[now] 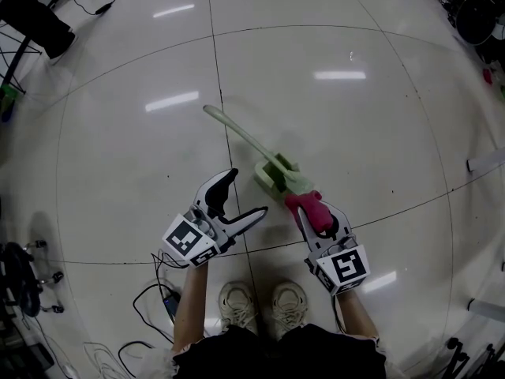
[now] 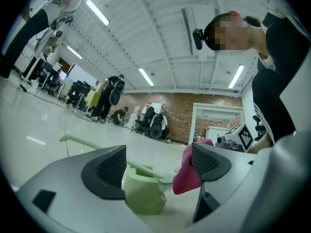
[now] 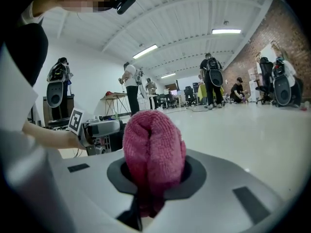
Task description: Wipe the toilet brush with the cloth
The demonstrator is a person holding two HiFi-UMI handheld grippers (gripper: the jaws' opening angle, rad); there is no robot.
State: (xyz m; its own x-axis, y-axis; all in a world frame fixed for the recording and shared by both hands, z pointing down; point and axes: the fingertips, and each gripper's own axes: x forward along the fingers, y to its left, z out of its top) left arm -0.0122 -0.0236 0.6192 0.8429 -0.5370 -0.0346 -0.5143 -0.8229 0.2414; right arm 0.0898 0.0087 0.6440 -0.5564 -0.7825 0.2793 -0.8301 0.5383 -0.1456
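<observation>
A pale green toilet brush (image 1: pixel 241 136) lies on the floor, its long handle running up and to the left and its head end resting in a green holder (image 1: pixel 275 174). My right gripper (image 1: pixel 310 212) is shut on a folded pink cloth (image 1: pixel 305 203), which sits just below and right of the holder, at the brush's bristle end. My left gripper (image 1: pixel 248 192) stands open, left of the holder, with nothing between its fingers. In the left gripper view the holder (image 2: pixel 143 193), the handle (image 2: pixel 77 141) and the cloth (image 2: pixel 187 176) show between the jaws. The cloth (image 3: pixel 153 154) fills the right gripper view.
The person's two shoes (image 1: pixel 260 302) stand just below the grippers. Black cables (image 1: pixel 150 306) trail on the floor at bottom left, beside a wheeled stand (image 1: pixel 24 283). Several people and equipment (image 2: pixel 109 98) are far off across the room.
</observation>
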